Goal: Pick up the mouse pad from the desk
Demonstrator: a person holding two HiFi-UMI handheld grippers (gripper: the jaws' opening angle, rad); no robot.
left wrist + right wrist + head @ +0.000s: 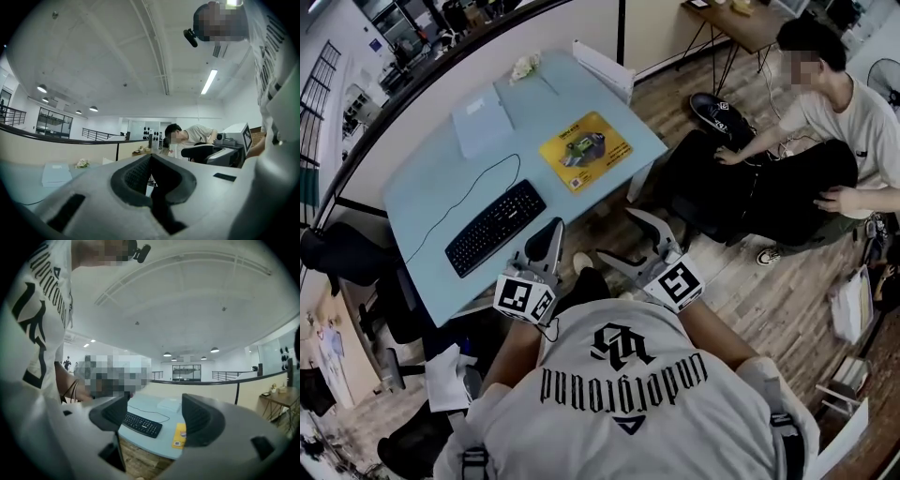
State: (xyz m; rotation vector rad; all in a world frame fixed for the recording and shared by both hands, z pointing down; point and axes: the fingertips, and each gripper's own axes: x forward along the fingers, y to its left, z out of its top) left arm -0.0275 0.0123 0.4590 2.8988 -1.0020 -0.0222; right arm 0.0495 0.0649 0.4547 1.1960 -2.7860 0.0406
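Count: 2 grippers, 1 mouse pad, 1 kbd, 1 flat pale slab, 1 seated person.

Mouse pad point(585, 150): yellow w/ dark print, lies flat on the pale blue desk point(431, 202), beyond and to the right of the kbd point(495, 228), near the desk's right corner. Nothing touches it. Also shows past the right gripper's jaws point(180, 435).

Pale slab point(483, 122): flat on the desk, beyond the kbd, left of the pad.

Left gripper point(555, 230): jaws closed together, pads meeting at the tip, nothing between them point(151, 158). Points roughly level toward the desk; in the head view its tip shows near the kbd's right end, at the desk's near edge.

Right gripper point(615, 234): jaws wide apart, nothing held; only kbd point(142, 424) and desk edge seen through the gap point(153, 401). Points roughly level, right of the kbd, over wood floor, well apart from the pad.

Seated person point(825, 141): far right of the kbd, off the desk.
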